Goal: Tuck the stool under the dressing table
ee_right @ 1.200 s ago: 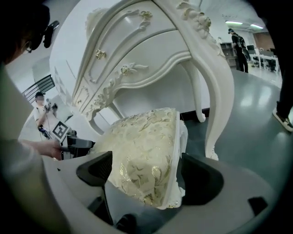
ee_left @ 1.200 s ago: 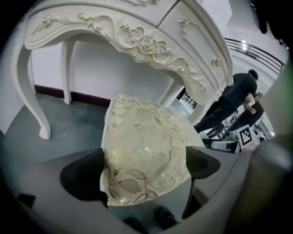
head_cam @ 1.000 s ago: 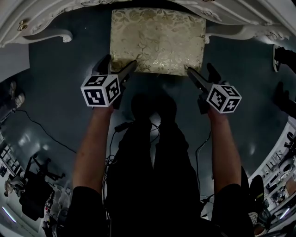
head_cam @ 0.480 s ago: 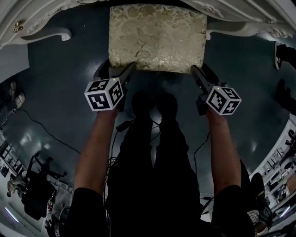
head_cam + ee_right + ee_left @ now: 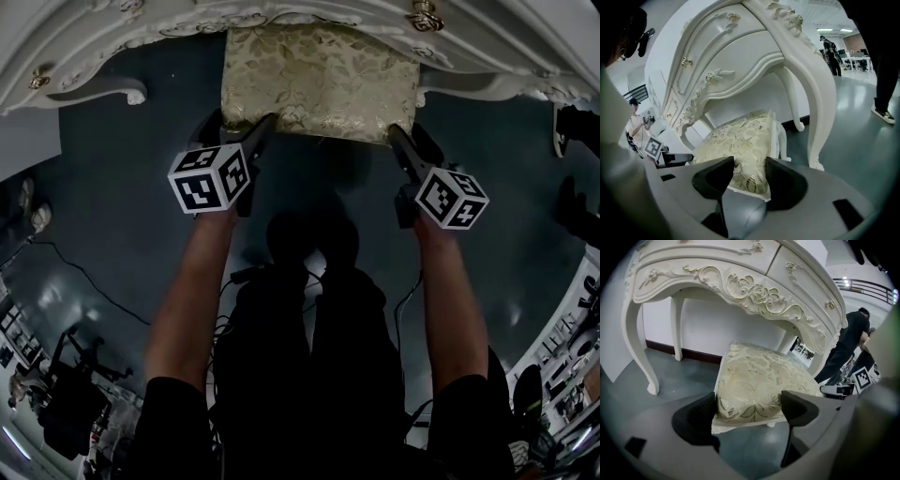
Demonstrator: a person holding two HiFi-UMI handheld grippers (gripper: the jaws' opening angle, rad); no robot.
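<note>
Stool (image 5: pixel 319 82) sits partly under the dressing table (image 5: pixel 94 42).

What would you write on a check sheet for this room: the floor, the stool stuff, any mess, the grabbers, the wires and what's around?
Surface: dark, shiny floor.
Job's things: gold-patterned stool partly under the white dressing table, near edge sticking out.
Clutter: nothing seen.
Grippers: left gripper and right gripper each clamp a near corner of the stool's cushion.
Cables: cable on the floor by the person's feet.
Surroundings: white wall behind the table; person in black off to one side.
</note>
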